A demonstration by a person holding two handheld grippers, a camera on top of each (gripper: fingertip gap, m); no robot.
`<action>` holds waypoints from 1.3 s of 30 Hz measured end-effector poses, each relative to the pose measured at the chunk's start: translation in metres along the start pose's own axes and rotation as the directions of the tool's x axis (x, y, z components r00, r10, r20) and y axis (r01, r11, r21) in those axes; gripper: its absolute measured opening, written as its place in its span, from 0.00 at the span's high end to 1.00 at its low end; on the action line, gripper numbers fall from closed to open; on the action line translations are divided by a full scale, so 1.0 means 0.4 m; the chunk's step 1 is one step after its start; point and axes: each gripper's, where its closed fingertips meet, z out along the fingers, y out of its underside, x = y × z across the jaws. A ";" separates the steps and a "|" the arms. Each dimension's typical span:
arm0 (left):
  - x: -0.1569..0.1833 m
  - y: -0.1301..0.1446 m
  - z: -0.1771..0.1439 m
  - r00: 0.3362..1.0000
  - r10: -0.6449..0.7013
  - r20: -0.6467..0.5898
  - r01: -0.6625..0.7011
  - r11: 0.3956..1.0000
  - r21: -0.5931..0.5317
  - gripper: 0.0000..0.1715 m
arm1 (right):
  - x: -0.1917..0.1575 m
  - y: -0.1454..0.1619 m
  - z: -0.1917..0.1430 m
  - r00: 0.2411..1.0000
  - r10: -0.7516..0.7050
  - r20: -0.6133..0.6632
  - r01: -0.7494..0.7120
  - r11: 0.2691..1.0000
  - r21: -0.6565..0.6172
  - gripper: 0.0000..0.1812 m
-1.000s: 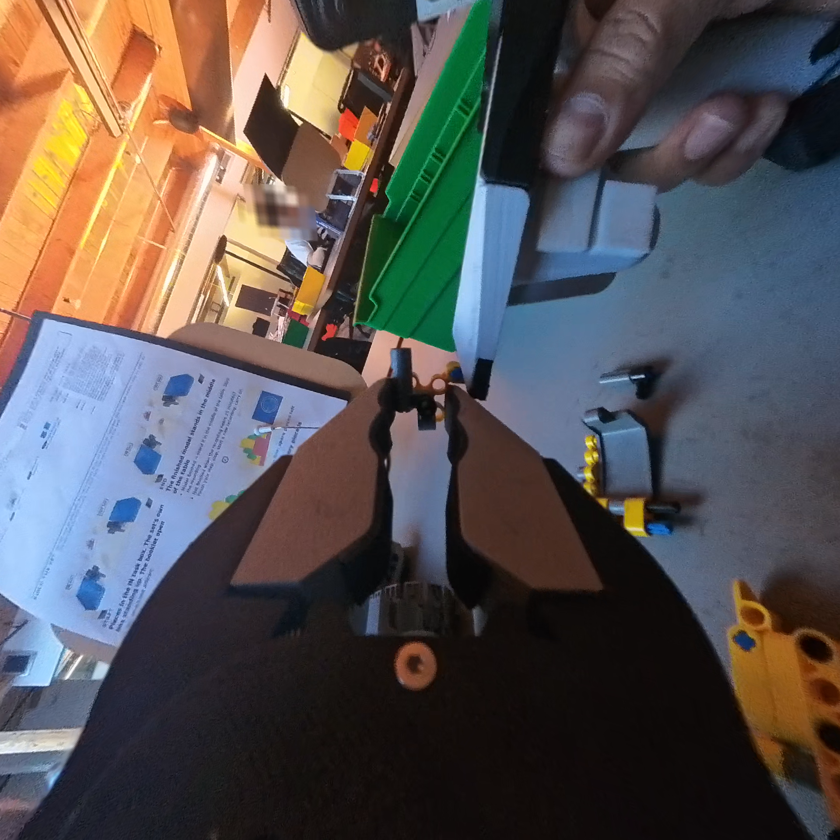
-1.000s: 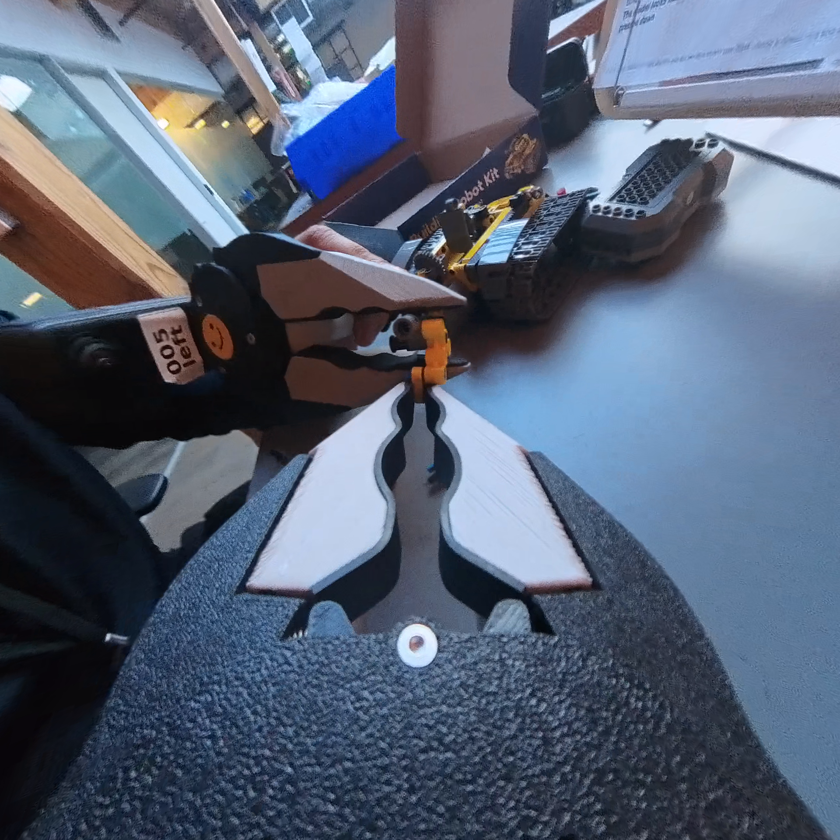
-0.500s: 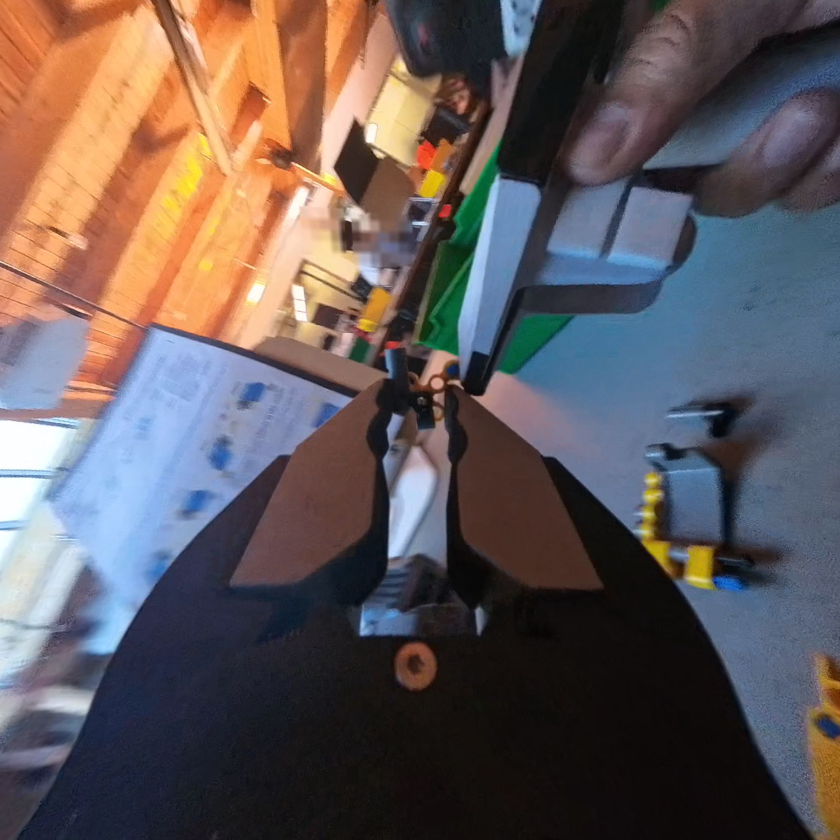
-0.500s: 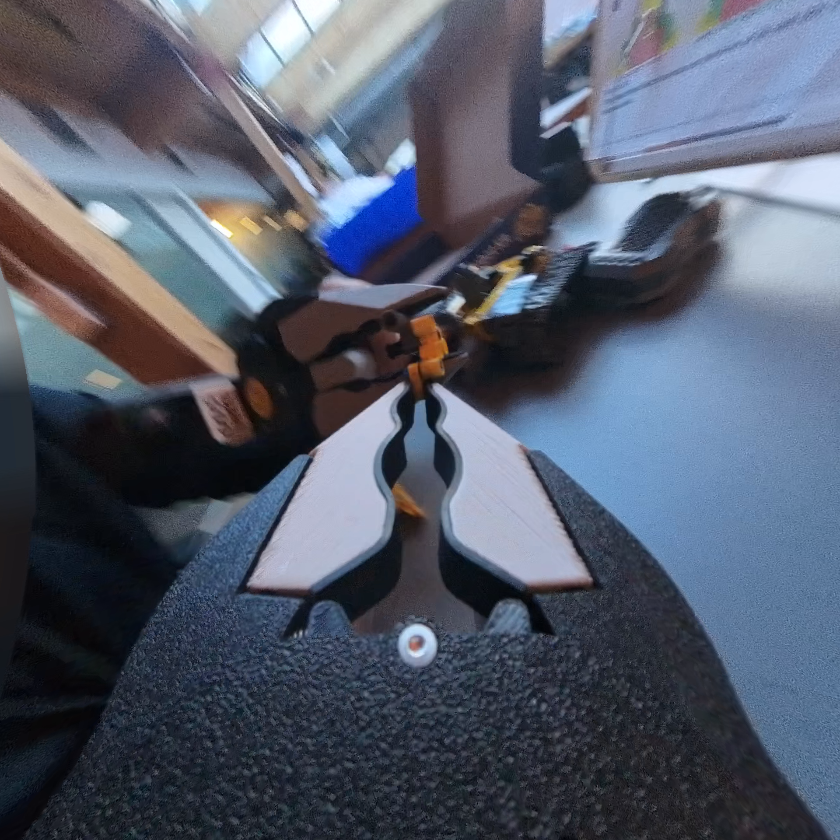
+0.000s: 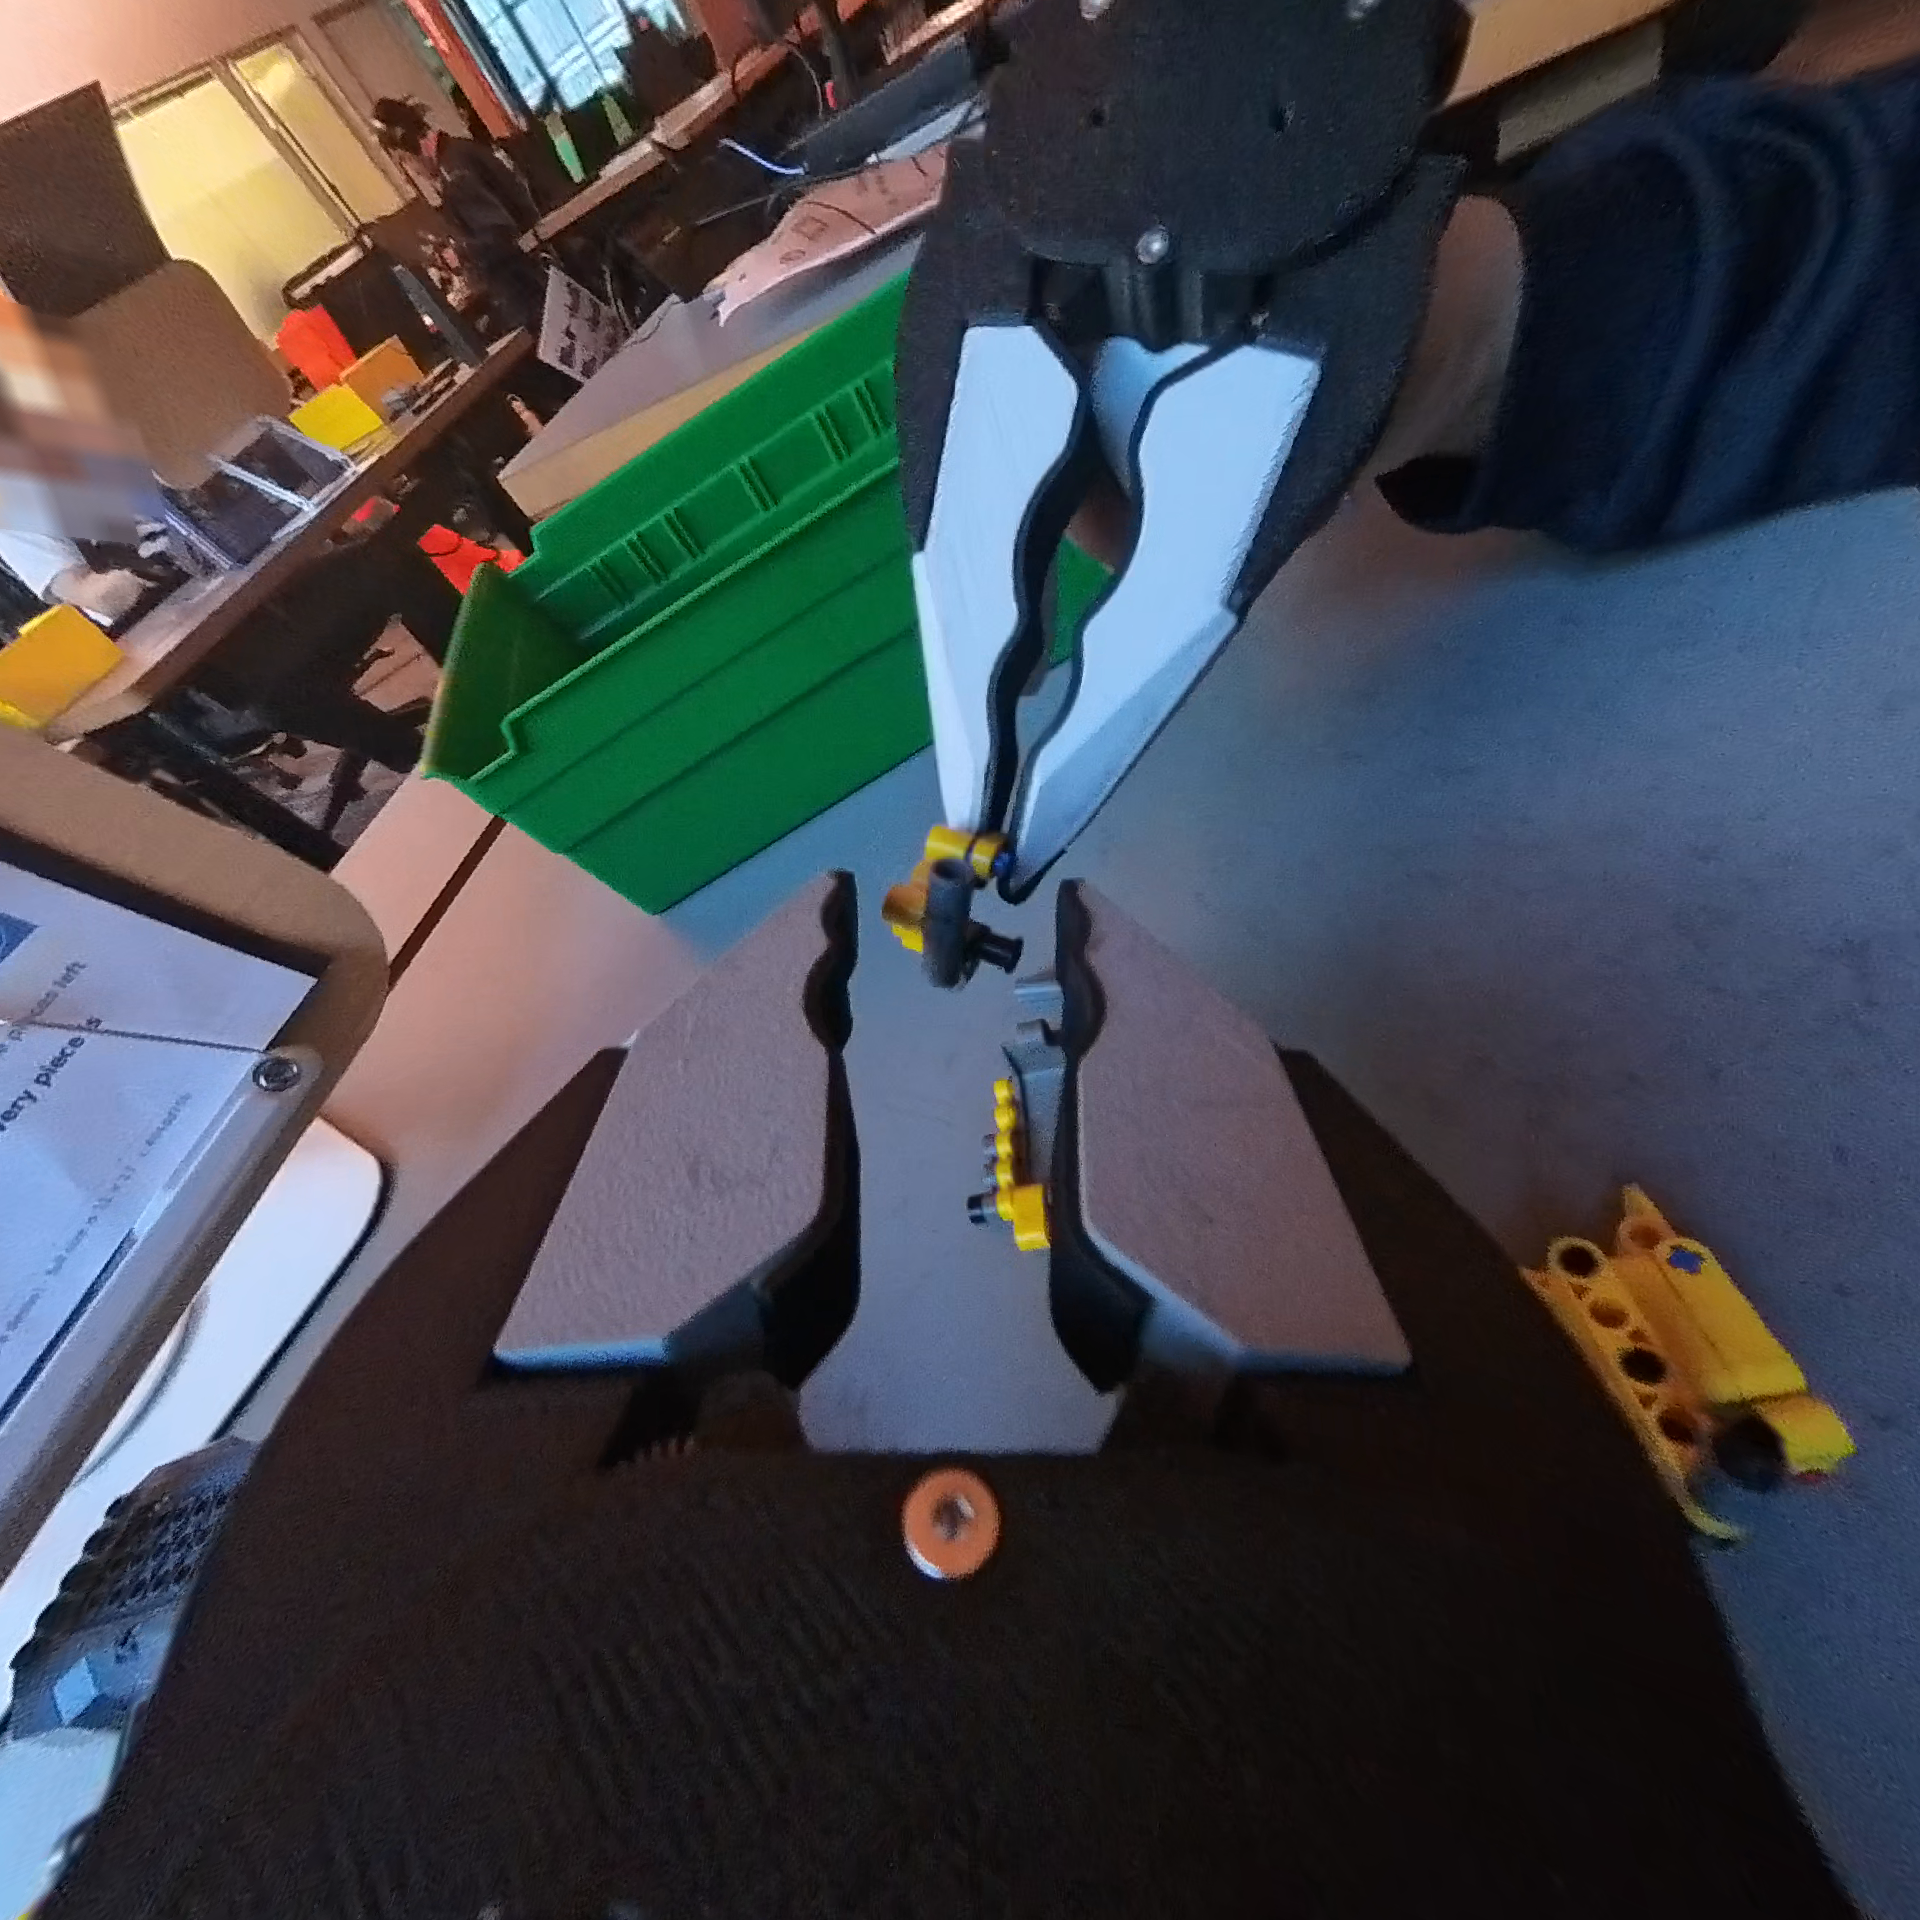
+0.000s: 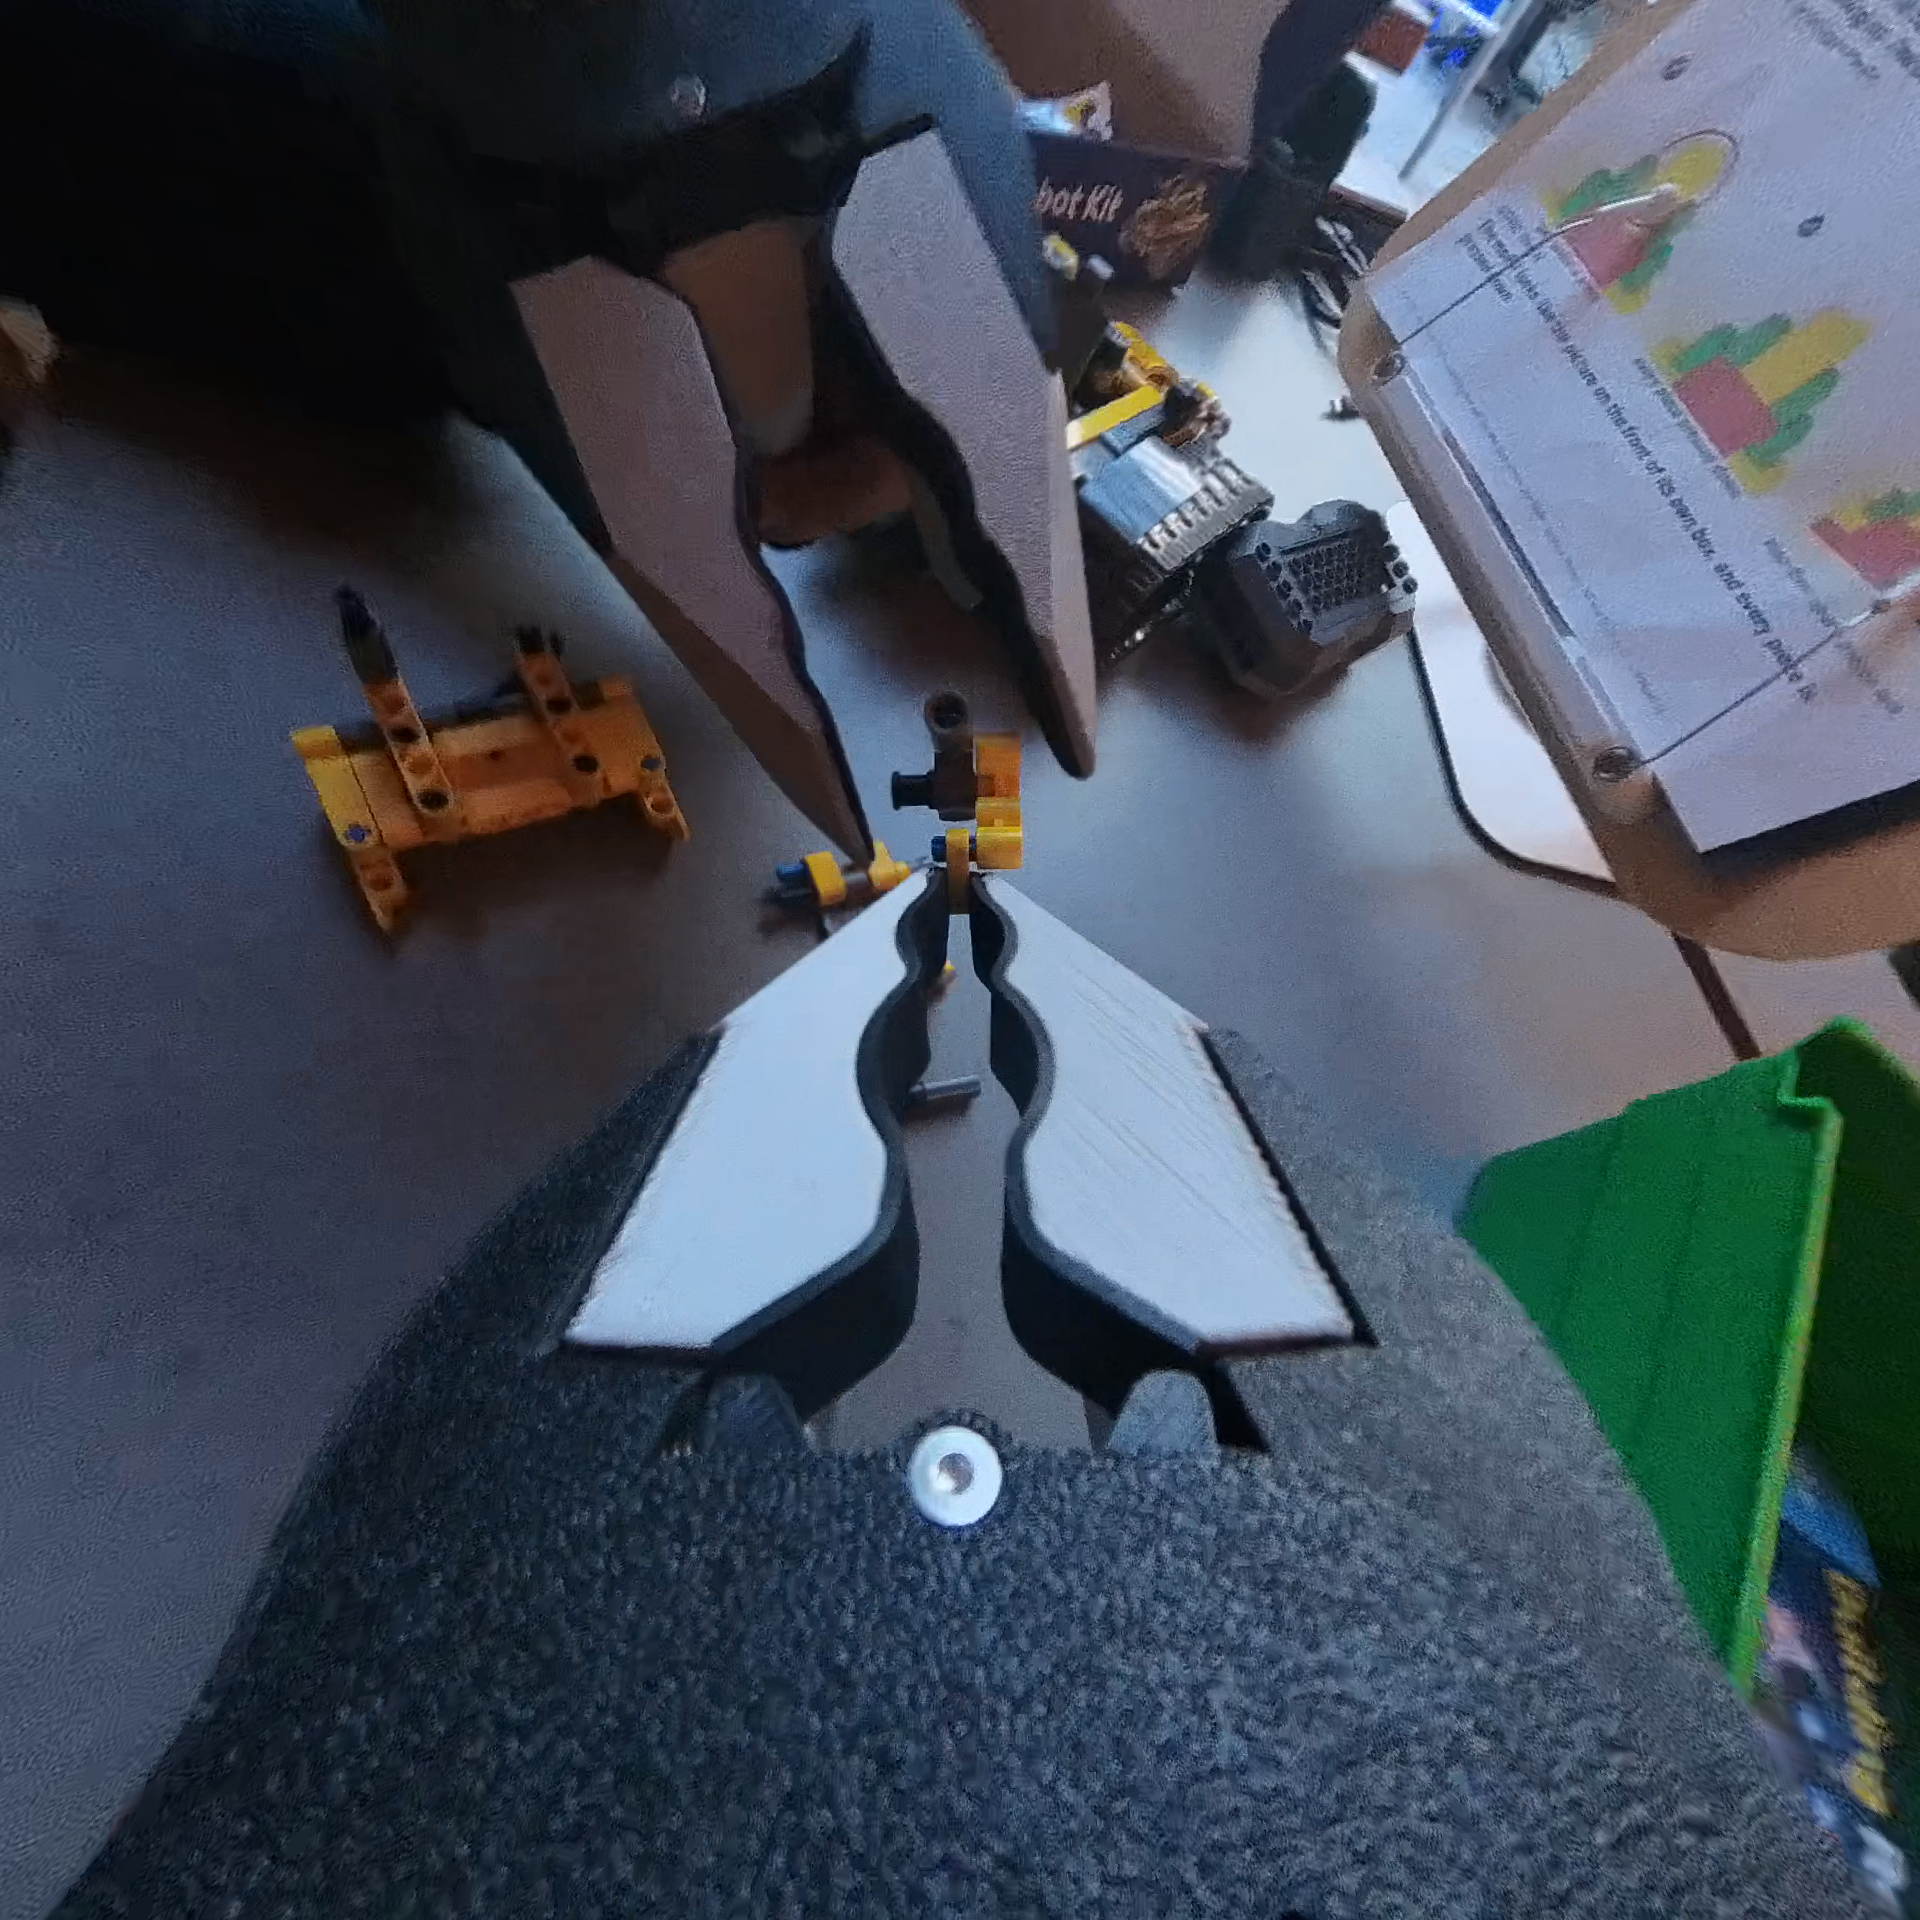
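Note:
A small yellow and dark grey brick assembly (image 6: pixel 961 790) hangs above the dark table. My right gripper (image 6: pixel 958 883) is shut on its yellow end. In the left wrist view the right gripper (image 5: pixel 997 862) comes down from above with white fingers (image 5: pixel 966 623) and holds the assembly (image 5: pixel 945 914) by its top. My left gripper (image 5: pixel 956 914) is open, and its brown fingertips stand on either side of the assembly without touching it. In the right wrist view the left gripper's brown fingers (image 6: pixel 707 499) reach in from the top.
On the table lie a yellow beam frame (image 5: pixel 1683 1351) (image 6: pixel 488 769), a grey and yellow sub-assembly (image 5: pixel 1023 1143) and a small dark pin (image 6: pixel 945 1091). A green bin (image 5: pixel 707 665) (image 6: pixel 1704 1351), an instruction board (image 5: pixel 135 1091) (image 6: pixel 1662 416) and a black tracked model (image 6: pixel 1174 499) stand around. Both grippers' tips are close together, under 4 cm apart. The small dark pin (image 6: pixel 945 1091) is about 8 cm from my right fingertips.
My left gripper has opened and let go of the small assembly. The right gripper keeps hold of it. Both grippers have swung round and now face each other over the table.

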 end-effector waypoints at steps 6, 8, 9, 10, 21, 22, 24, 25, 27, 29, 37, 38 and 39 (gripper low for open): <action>0.025 0.003 -0.003 0.996 -0.024 -0.084 0.024 1.000 0.006 0.91 | -0.028 0.005 0.001 0.992 -0.122 0.018 0.122 0.992 -0.022 1.00; 0.036 0.006 0.001 0.995 -0.006 -0.097 0.007 1.000 0.005 0.90 | -0.037 0.002 -0.004 0.990 -0.132 0.039 0.132 0.991 -0.012 1.00; 0.038 0.010 0.004 0.996 0.004 -0.094 -0.005 1.000 -0.005 0.90 | -0.039 0.005 -0.004 0.990 -0.136 0.043 0.137 0.990 -0.019 1.00; 0.043 0.013 0.005 0.994 0.020 -0.103 -0.022 1.000 -0.016 0.91 | -0.042 0.009 -0.003 0.988 -0.144 0.050 0.146 0.989 -0.028 1.00; 0.053 0.015 0.004 0.992 0.025 -0.124 -0.029 0.999 -0.024 0.91 | -0.043 0.021 -0.003 0.988 -0.148 0.052 0.151 0.986 -0.068 1.00; 0.050 0.017 0.006 0.993 0.030 -0.115 -0.034 0.999 -0.030 0.91 | -0.042 0.023 -0.002 0.988 -0.147 0.049 0.150 0.986 -0.072 1.00; 0.039 0.012 0.007 0.996 0.037 -0.086 -0.040 0.999 -0.036 0.92 | -0.035 0.020 -0.005 0.989 -0.143 0.035 0.145 0.987 -0.065 1.00; 0.034 0.006 0.006 0.997 0.031 -0.075 -0.034 0.999 -0.031 0.92 | -0.031 0.014 -0.009 0.990 -0.135 0.028 0.137 0.989 -0.052 0.99; 0.018 -0.009 0.003 0.999 -0.001 -0.046 0.001 1.000 -0.011 0.92 | -0.020 -0.003 -0.019 0.995 -0.093 0.021 0.093 0.996 -0.003 1.00; 0.006 -0.019 0.001 0.999 -0.032 -0.023 0.032 1.000 -0.002 0.92 | -0.009 -0.017 -0.026 0.999 -0.037 0.023 0.036 0.998 0.044 0.99; -0.020 -0.049 -0.008 0.996 -0.072 0.057 0.067 0.995 0.078 0.92 | 0.011 -0.057 -0.045 0.989 0.114 0.094 -0.133 0.962 0.239 0.98; -0.022 -0.051 -0.009 0.995 -0.072 0.061 0.067 0.994 0.083 0.92 | 0.012 -0.061 -0.047 0.987 0.123 0.105 -0.147 0.955 0.256 0.97; -0.023 -0.052 -0.009 0.995 -0.079 0.063 0.074 0.994 0.085 0.92 | 0.009 -0.064 -0.049 0.985 0.124 0.118 -0.151 0.952 0.268 0.94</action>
